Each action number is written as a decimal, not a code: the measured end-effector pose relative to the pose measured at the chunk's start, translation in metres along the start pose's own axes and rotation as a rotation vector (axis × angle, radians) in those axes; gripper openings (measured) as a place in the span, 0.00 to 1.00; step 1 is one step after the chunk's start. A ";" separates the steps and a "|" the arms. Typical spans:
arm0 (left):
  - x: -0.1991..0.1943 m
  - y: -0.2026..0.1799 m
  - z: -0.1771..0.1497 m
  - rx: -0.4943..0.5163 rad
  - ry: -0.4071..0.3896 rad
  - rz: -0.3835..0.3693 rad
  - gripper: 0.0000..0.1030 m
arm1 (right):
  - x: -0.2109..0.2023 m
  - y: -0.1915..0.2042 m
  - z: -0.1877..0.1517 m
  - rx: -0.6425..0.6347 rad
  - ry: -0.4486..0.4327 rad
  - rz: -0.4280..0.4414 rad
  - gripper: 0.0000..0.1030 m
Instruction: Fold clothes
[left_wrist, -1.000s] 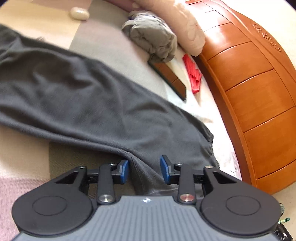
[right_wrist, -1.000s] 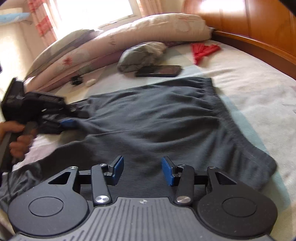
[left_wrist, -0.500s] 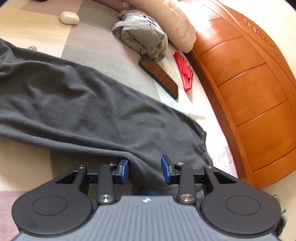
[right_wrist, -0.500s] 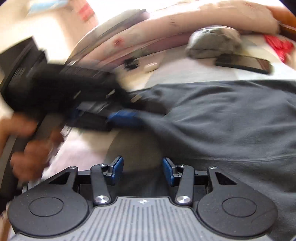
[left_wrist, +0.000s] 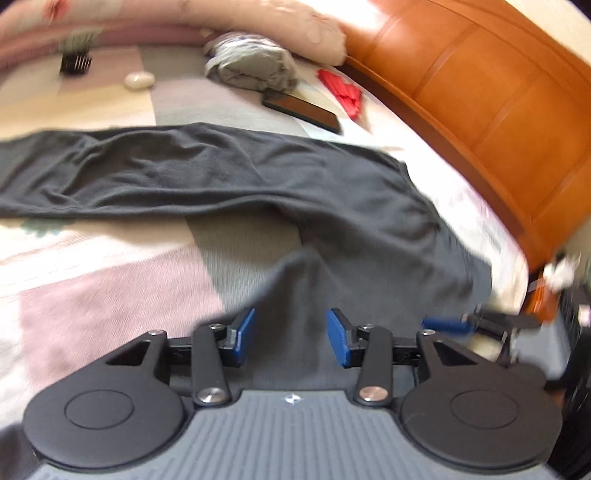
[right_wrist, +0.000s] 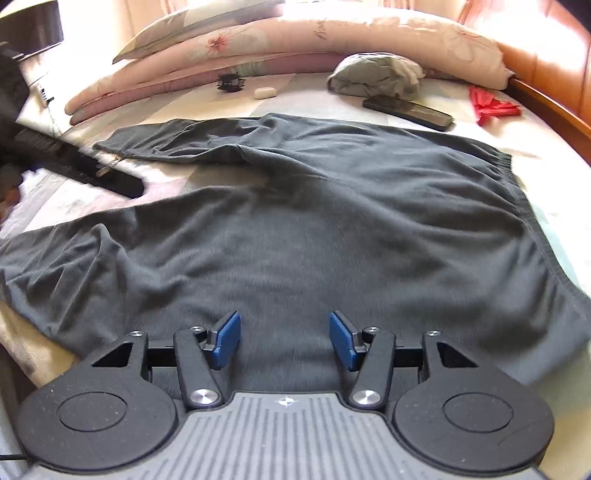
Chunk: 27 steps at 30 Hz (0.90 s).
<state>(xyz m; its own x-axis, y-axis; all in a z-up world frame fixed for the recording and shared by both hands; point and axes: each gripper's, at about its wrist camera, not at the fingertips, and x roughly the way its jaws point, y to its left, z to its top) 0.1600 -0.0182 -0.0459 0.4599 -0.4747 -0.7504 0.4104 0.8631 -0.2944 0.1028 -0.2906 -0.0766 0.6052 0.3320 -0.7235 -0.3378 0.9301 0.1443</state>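
both grippers, left & right, fingers spreading, nothing pinched; pants flat on bed, next regrip a leg to fold.

both tools tilt downward, left tool and right tool jaws opening, nothing gripped.

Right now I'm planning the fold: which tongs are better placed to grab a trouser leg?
Left, probably. The left tongs, opening, straddle the near leg of the grey trousers; the right tongs, also opening, hover nearer the waistband.
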 end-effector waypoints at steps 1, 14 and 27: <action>-0.004 -0.004 -0.007 0.022 0.000 0.016 0.42 | -0.003 0.002 0.000 0.014 -0.007 -0.002 0.57; -0.072 -0.034 -0.098 0.273 -0.021 0.223 0.51 | -0.020 0.103 -0.012 -0.298 -0.062 0.294 0.43; -0.080 -0.019 -0.161 0.432 0.003 0.388 0.51 | 0.009 0.166 -0.030 -0.633 0.017 0.322 0.39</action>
<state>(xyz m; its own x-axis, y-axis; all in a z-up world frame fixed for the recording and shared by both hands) -0.0112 0.0311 -0.0755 0.6390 -0.1370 -0.7569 0.4969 0.8246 0.2704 0.0305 -0.1383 -0.0796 0.3957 0.5675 -0.7220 -0.8550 0.5147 -0.0640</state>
